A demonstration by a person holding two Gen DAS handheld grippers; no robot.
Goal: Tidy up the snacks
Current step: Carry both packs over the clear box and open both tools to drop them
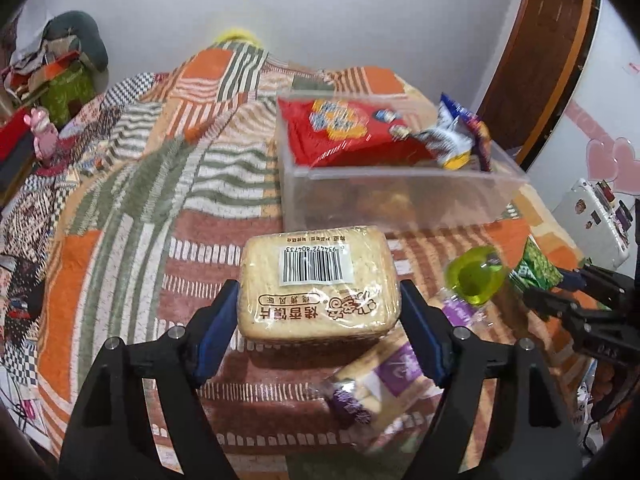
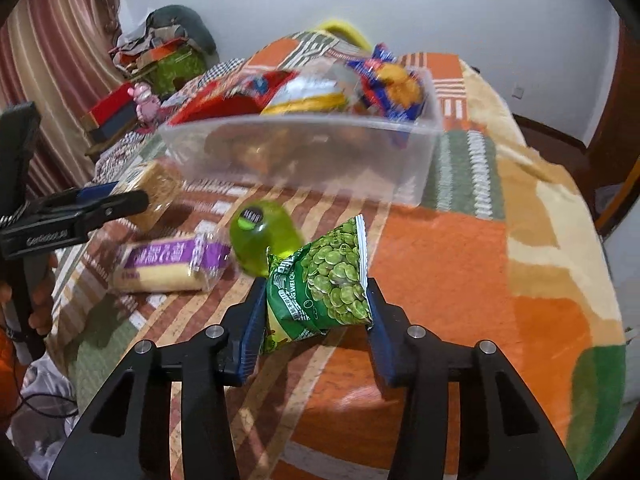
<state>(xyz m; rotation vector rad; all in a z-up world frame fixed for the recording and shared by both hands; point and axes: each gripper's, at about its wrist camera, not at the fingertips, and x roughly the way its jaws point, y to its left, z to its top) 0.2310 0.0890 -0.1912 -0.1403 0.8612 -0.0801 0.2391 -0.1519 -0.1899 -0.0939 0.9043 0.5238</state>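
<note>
My left gripper (image 1: pixel 316 294) is shut on a pack of toasted bread slices (image 1: pixel 316 264), barcode side up, held a little above the patchwork quilt. In the right wrist view my right gripper (image 2: pixel 318 296) is shut on a green bag of peas (image 2: pixel 332 276), its pads pressing both sides. A clear plastic bin (image 1: pixel 400 196) stands beyond, holding a red snack bag (image 1: pixel 340 128) and a blue and white bag (image 1: pixel 452 136). On the quilt between the grippers lie a green jelly cup (image 2: pixel 264 240) and a purple-labelled cake pack (image 2: pixel 168 264).
The quilt (image 1: pixel 140 184) covers a bed that drops off at the right edge. A heap of clothes and boxes (image 1: pixel 60 68) and a pink toy (image 1: pixel 42 132) sit at the far left. A brown door (image 1: pixel 552 48) stands at right. A hand (image 2: pixel 40 304) holds the left gripper's handle.
</note>
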